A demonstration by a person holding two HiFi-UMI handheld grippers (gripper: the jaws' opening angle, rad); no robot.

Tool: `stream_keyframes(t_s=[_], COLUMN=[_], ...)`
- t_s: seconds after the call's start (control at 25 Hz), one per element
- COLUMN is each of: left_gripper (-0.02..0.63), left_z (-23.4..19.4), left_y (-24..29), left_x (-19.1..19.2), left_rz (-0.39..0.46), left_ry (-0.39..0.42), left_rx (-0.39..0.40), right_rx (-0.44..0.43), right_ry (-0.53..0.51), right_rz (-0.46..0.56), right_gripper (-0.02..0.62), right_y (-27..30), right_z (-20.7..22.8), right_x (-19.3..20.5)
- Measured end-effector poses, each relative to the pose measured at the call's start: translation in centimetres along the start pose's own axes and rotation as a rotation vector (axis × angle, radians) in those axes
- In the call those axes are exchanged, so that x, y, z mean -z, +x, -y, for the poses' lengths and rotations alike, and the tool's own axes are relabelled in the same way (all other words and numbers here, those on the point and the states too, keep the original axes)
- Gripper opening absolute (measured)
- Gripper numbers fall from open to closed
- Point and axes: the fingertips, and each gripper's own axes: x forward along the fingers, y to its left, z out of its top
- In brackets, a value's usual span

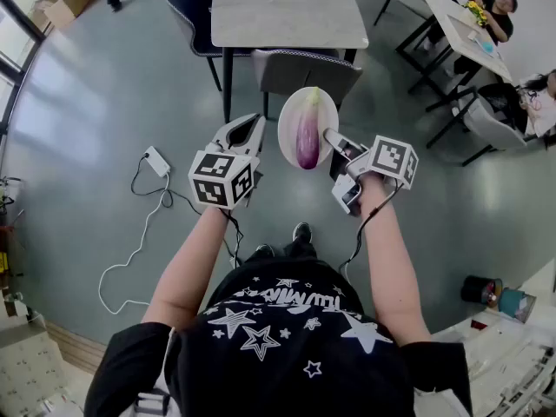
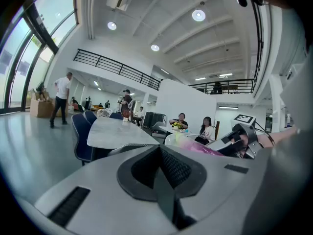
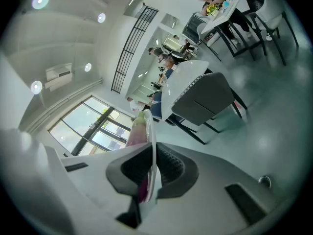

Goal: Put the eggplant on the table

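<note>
Over grey floor [image 1: 87, 102], right tool [image 1: 331, 136] grips plate [image 1: 289, 120] carrying eggplant [image 1: 307, 137].

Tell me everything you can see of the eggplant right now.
The purple eggplant is long and glossy, fading to pale green-white at its far end. It lies lengthwise on a white round plate. The right gripper is clamped on the plate's rim and holds it in the air above the floor, near a grey chair and short of the pale-topped table.
</note>
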Motion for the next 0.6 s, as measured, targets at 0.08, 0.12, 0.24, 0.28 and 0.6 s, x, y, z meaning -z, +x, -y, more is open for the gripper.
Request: stream_keyframes(t_s=[0.08, 0.12, 0.24, 0.28, 0.6], left_gripper=[0.008, 0.008, 0.008, 0.008, 0.008], left_z=[0.01, 0.01, 0.00, 0.03, 0.22], left_y=[0.00, 0.01, 0.06, 0.06, 0.05], left_x=[0.17, 0.23, 0.29, 0.23, -0.57], left_rz=[-0.003, -0.004, -0.006, -0.005, 0.007], left_ry=[-0.004, -0.008, -0.016, -0.014, -0.016], left_rx=[0.003, 0.005, 0.006, 0.006, 0.006], right_rx=[0.002, 0.003, 0.005, 0.006, 0.002], right_ry=[-0.003, -0.004, -0.009, -0.006, 0.012], right_rz=[-0.007, -0.008, -0.009, -0.010, -0.020], right_gripper=[0.021, 0.021, 0.021, 0.021, 0.021], right_y=[-0.03, -0.04, -0.12, -0.13, -0.12], right_z=[-0.15, -0.19, -0.05, 0.00, -0.30], right_x=[0.06, 0.05, -0.05, 0.00, 0.25])
